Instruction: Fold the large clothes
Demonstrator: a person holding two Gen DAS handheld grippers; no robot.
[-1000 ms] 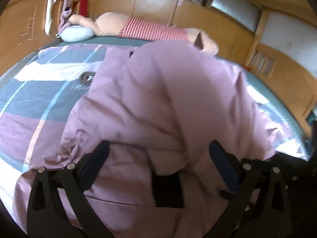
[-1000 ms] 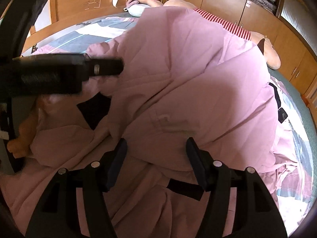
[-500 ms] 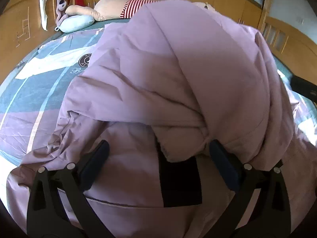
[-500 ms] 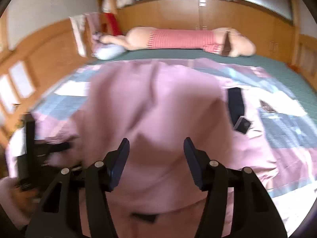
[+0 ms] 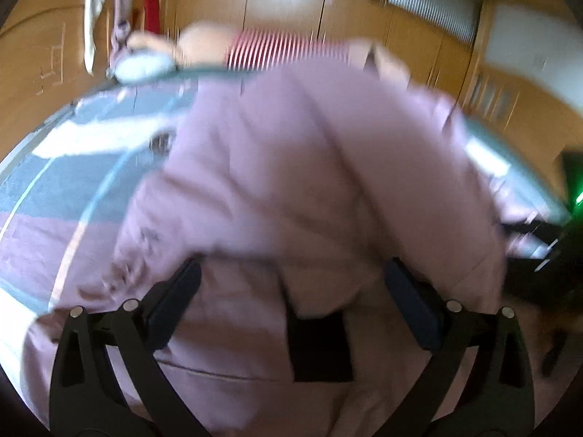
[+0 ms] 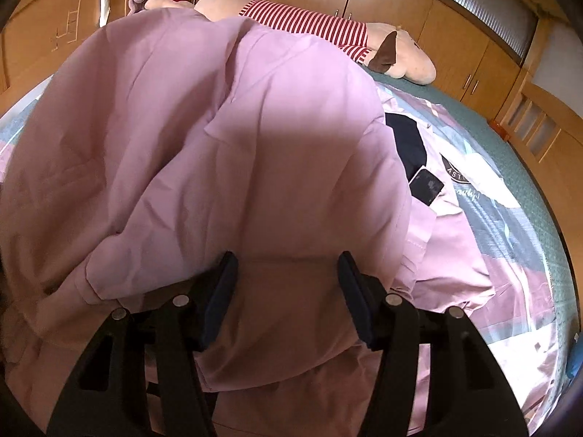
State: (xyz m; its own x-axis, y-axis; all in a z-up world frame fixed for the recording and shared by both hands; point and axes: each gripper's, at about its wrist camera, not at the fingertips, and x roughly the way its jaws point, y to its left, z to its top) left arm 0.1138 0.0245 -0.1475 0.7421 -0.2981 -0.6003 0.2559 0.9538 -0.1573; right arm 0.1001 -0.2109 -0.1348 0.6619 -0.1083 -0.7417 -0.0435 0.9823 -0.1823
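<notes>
The pink padded jacket (image 6: 218,138) lies heaped on the bed and fills most of both views. In the right wrist view its upper layer bulges up in one large fold, draped over a flatter layer below. The hem of that fold hangs just ahead of the right gripper (image 6: 288,291). The jaws of this gripper stand well apart, with jacket fabric lying in the gap between them and nothing clamped.

In the left wrist view, which is motion-blurred, the jacket (image 5: 309,189) again forms a raised mound. A black patch (image 5: 319,346) shows on the jacket's lower layer, under the edge of the mound. The left gripper (image 5: 291,298) also has its jaws wide apart, with the patch and the mound edge seen between them. Whether either finger touches the fabric cannot be told.

To the right of the jacket, a black strap-like part (image 6: 406,138) and a dark glossy phone-like object (image 6: 426,185) lie beside the fold. The jacket rests on a patchwork bedspread (image 6: 510,218) in grey, pink and white. At the far edge of the bed lies a long plush toy (image 6: 309,22) in a red-and-white striped shirt. Wooden cabinets (image 6: 400,3) line the wall behind it.
</notes>
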